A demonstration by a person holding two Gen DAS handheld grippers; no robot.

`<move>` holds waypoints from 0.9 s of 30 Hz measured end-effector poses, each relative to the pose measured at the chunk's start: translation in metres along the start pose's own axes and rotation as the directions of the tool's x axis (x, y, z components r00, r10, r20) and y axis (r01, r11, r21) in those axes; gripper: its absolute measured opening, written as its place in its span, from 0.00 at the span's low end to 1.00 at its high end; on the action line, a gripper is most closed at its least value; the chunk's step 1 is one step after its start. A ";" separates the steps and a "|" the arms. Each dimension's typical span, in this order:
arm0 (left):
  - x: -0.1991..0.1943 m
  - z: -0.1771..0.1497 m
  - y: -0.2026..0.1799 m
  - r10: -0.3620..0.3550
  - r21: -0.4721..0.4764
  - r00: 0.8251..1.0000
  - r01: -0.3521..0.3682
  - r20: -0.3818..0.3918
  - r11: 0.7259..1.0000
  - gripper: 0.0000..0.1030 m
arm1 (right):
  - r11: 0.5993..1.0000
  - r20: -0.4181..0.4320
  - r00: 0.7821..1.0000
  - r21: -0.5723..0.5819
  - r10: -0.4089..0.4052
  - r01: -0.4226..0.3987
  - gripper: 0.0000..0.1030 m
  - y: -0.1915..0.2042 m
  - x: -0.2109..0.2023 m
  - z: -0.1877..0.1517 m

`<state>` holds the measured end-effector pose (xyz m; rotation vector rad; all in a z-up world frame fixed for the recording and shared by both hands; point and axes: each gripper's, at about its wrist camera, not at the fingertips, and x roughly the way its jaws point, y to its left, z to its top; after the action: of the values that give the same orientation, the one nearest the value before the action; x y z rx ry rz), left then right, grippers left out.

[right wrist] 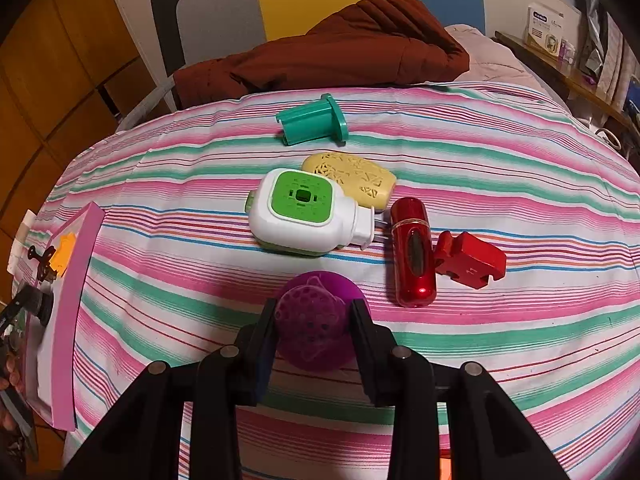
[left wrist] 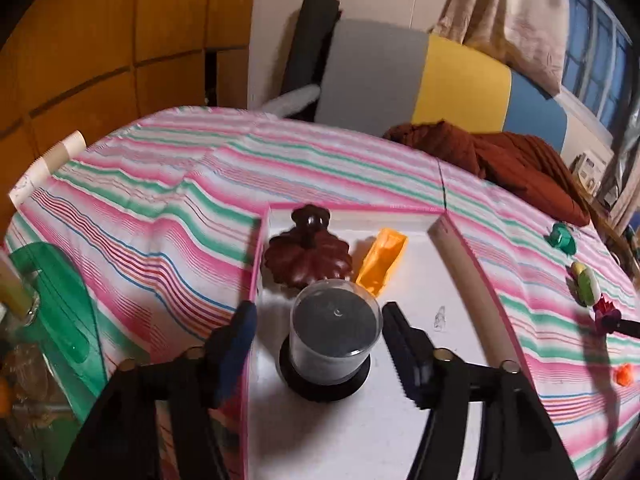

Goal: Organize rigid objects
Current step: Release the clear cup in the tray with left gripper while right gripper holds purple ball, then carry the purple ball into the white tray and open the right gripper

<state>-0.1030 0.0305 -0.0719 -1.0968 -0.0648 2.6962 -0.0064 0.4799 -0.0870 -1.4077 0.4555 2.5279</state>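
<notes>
A clear round container point(left wrist: 334, 336) with dark contents stands on a black base inside the white box with a pink rim point(left wrist: 464, 248). My left gripper point(left wrist: 320, 312) is open, one finger on each side of the container with a gap at both sides. Behind the container lie a brown pumpkin-shaped piece point(left wrist: 306, 254) and an orange piece point(left wrist: 382, 260). My right gripper point(right wrist: 315, 308) is shut on a purple perforated round object point(right wrist: 310, 320) just above the striped cloth point(right wrist: 520, 160). The same box point(right wrist: 78, 280) shows at the far left in the right wrist view.
Beyond the purple object lie a white and green plug-in device point(right wrist: 304, 212), a yellow perforated case point(right wrist: 352, 182), a teal piece point(right wrist: 314, 120), a red metallic tube point(right wrist: 414, 252) and a red puzzle piece point(right wrist: 470, 258). A brown garment point(right wrist: 328, 48) lies at the far edge. A green plastic item point(left wrist: 60, 312) stands left.
</notes>
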 end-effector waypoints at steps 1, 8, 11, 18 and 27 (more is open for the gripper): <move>-0.005 -0.002 -0.001 0.003 0.004 1.000 -0.003 0.013 1.000 0.71 | 1.000 -0.001 1.000 -0.001 0.000 0.000 0.34 0.000 0.000 0.000; -0.036 -0.021 -0.008 -0.012 -0.007 0.995 0.013 0.099 1.000 0.94 | 1.000 0.006 1.000 -0.004 0.006 -0.006 0.34 0.002 -0.001 0.000; -0.044 -0.028 -0.016 -0.041 0.015 0.994 0.040 0.106 0.999 0.98 | 1.000 0.007 1.000 -0.014 0.010 -0.010 0.34 0.006 -0.001 -0.002; -0.048 -0.038 -0.032 -0.088 0.058 0.993 0.084 0.080 0.995 0.99 | 0.999 -0.010 0.999 -0.023 0.044 -0.044 0.34 0.026 0.001 -0.010; -0.049 -0.045 -0.037 -0.123 0.076 0.991 0.119 0.059 0.990 0.99 | 0.988 -0.022 0.989 -0.053 0.143 -0.144 0.34 0.078 0.005 -0.023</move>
<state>-0.0305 0.0532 -0.0663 -0.9551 -0.0429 2.6035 -0.0167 0.3993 -0.0896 -1.4683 0.5121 2.6619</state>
